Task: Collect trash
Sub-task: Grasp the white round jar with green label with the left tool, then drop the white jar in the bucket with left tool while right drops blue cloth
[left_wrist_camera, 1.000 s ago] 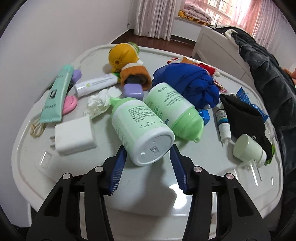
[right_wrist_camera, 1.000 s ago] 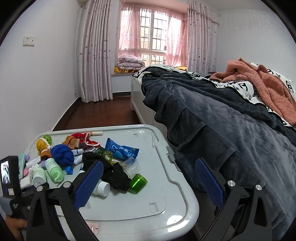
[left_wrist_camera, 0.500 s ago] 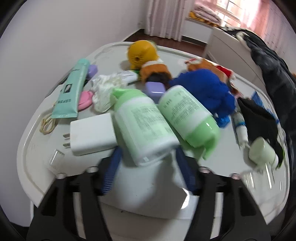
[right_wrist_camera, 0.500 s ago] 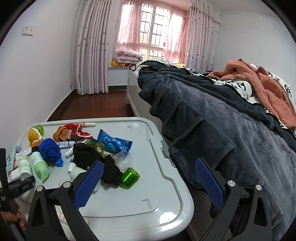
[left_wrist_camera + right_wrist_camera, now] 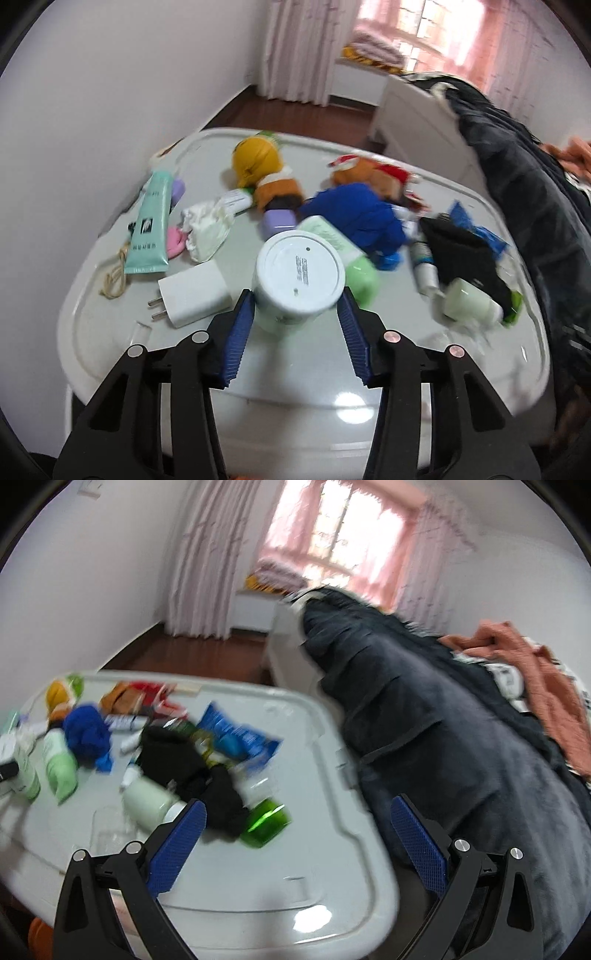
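Left gripper (image 5: 297, 308) clamps the pale green bottle (image 5: 300, 280), near the table's (image 5: 388, 373) front edge.
White round base faces the camera, tiny print across it; right gripper (image 5: 295, 821) gapes wide, empty.

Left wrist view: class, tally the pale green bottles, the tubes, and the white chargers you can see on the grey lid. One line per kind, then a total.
Pale green bottles: 3 (one between the left gripper's fingers, one behind it, one at the right)
Tubes: 3 (teal, white, small white)
White chargers: 1
Total: 7
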A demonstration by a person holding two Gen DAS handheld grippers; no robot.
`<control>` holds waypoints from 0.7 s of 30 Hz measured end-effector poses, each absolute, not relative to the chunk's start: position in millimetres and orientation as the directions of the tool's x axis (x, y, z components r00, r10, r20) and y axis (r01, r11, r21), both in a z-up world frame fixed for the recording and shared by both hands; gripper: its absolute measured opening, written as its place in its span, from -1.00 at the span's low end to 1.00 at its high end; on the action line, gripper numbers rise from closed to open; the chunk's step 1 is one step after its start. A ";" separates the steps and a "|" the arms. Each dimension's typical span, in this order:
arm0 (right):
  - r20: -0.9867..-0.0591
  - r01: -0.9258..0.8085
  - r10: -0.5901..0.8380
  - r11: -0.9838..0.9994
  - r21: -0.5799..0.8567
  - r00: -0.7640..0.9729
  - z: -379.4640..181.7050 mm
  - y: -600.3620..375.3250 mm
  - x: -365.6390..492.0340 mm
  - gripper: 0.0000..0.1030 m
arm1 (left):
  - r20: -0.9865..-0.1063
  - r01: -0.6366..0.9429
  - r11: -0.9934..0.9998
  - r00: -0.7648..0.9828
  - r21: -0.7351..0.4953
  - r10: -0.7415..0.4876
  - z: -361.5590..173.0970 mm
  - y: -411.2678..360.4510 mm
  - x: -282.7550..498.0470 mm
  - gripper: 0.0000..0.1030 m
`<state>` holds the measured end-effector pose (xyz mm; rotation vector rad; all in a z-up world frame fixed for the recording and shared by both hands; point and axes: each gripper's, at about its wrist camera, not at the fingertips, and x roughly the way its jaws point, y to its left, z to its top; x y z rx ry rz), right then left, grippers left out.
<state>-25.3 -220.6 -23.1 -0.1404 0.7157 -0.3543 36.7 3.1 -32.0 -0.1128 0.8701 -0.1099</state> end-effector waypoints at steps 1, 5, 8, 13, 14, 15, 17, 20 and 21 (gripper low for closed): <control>-0.637 0.245 -0.337 0.941 -0.231 0.693 -27.2 -218.4 -21.2 0.92 | -0.753 0.065 0.987 0.639 -0.149 -0.156 -30.0 2.7 32.2 -0.12; -0.675 0.164 -0.247 0.969 -0.186 0.695 -33.4 -202.4 -6.9 0.92 | -0.749 0.102 0.977 0.628 -0.190 -0.211 -27.6 3.5 19.0 -0.13; -0.684 0.092 -0.149 0.989 -0.119 0.714 -28.1 -182.9 10.3 0.92 | -0.742 0.102 0.971 0.629 -0.216 -0.232 -26.5 8.0 18.7 -0.14; -0.686 -0.054 -0.017 0.995 -0.082 0.728 -23.6 -137.7 51.3 0.92 | -0.709 0.115 0.974 0.669 -0.197 -0.223 -16.0 15.2 14.0 -0.14; -0.691 -0.072 0.001 0.995 -0.074 0.723 -24.2 -130.2 60.1 0.92 | -0.704 0.117 0.975 0.675 -0.191 -0.219 -14.8 16.5 14.0 -0.14; -0.696 -0.093 0.026 0.994 -0.059 0.717 -25.7 -122.3 69.7 0.90 | -0.700 0.118 0.975 0.680 -0.189 -0.218 -14.3 18.7 14.7 -0.14; -0.713 -0.141 0.078 0.990 -0.030 0.697 -31.2 -104.5 91.7 0.84 | -0.698 0.117 0.973 0.681 -0.198 -0.224 -14.7 23.7 15.6 -0.14; -0.748 -0.191 0.116 0.981 -0.015 0.654 -42.9 -78.1 121.6 0.81 | -0.702 0.117 0.970 0.672 -0.213 -0.235 -17.9 30.0 17.7 -0.14; -0.759 -0.203 0.119 0.979 -0.018 0.640 -47.1 -71.6 129.5 0.78 | -0.704 0.120 0.969 0.668 -0.217 -0.240 -18.8 31.1 17.8 -0.14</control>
